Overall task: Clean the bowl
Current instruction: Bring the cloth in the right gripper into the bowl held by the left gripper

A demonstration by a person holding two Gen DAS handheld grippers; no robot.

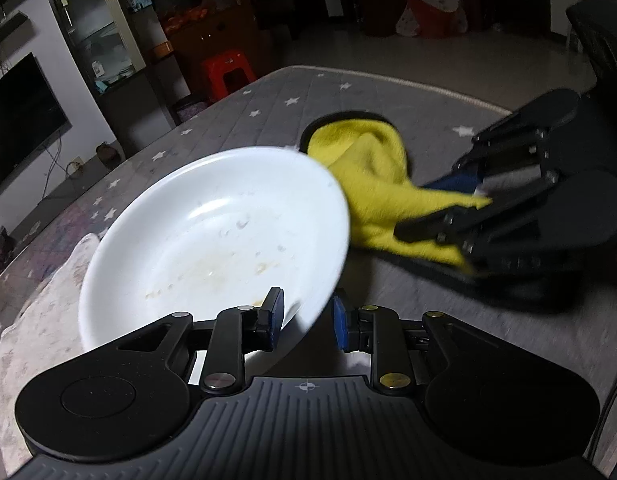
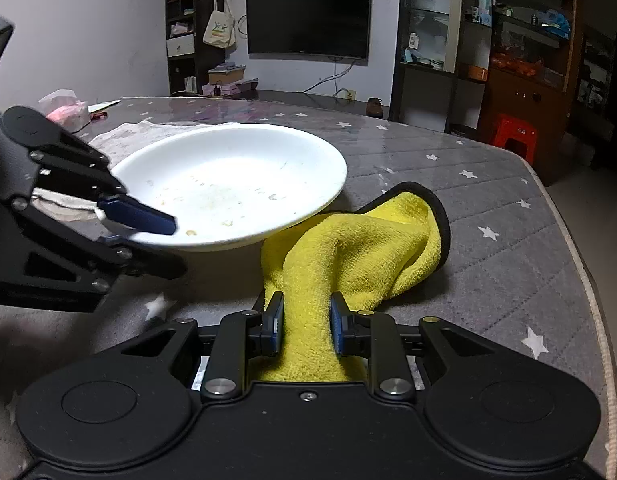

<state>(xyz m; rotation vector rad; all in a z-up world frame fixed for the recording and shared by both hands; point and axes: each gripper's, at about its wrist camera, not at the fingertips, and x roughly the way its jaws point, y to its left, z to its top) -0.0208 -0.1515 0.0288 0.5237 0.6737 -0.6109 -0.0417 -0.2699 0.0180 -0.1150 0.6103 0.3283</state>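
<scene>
Left tongs (image 1: 308, 316) pinching bowl (image 1: 212, 240) rim, right tongs (image 2: 304, 328) clamping cloth (image 2: 356, 252)

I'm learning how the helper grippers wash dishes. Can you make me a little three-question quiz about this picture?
1. True or false: the right gripper is shut on the fluffy yellow cloth with a black edge.
2. What does the left gripper pinch?
A. the red plastic stool
B. the rim of the shallow white ceramic bowl
C. the yellow cloth
3. Fill in: the inside of the white bowl still shows brownish food ____.

Key: 1 true. 2 B; the bowl is tilted, its rim between the blue pads. 3 stains; the cloth lies beside the bowl on the grey star-patterned table cover, not yet wiping inside it.
</scene>
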